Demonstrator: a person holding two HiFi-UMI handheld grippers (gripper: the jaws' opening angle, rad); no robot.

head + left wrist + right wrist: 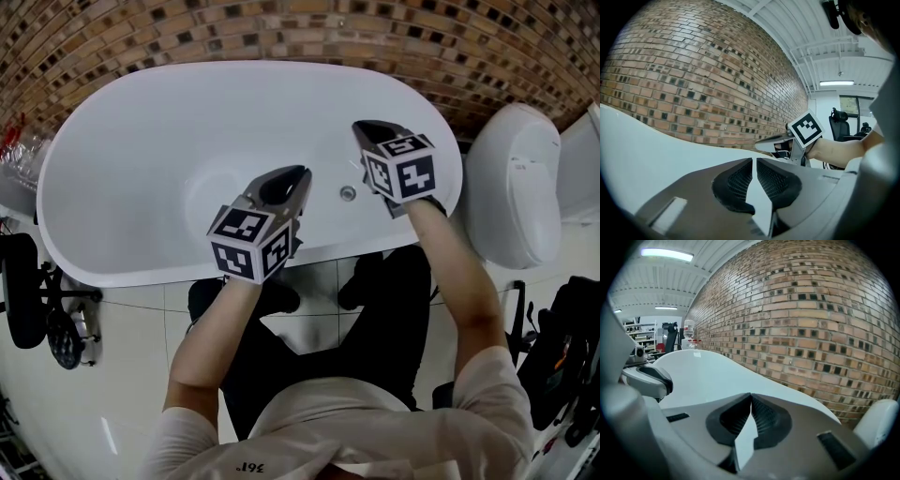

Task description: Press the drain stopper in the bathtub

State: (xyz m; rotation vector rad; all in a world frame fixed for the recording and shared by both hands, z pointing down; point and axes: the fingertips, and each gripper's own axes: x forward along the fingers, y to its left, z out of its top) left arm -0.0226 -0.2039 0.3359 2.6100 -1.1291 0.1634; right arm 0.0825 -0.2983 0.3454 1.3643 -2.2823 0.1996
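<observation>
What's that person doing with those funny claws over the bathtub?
A person stands at the white bathtub, holding a gripper in each hand above it. The left gripper and the right gripper are both shut and hold nothing. The small round drain stopper sits in the tub, and neither gripper touches it.

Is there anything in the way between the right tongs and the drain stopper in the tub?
Nothing visible. The drain stopper sits uncovered in the white bathtub, just beside the shut right tongs; the left tongs hang clear of that path.
</observation>
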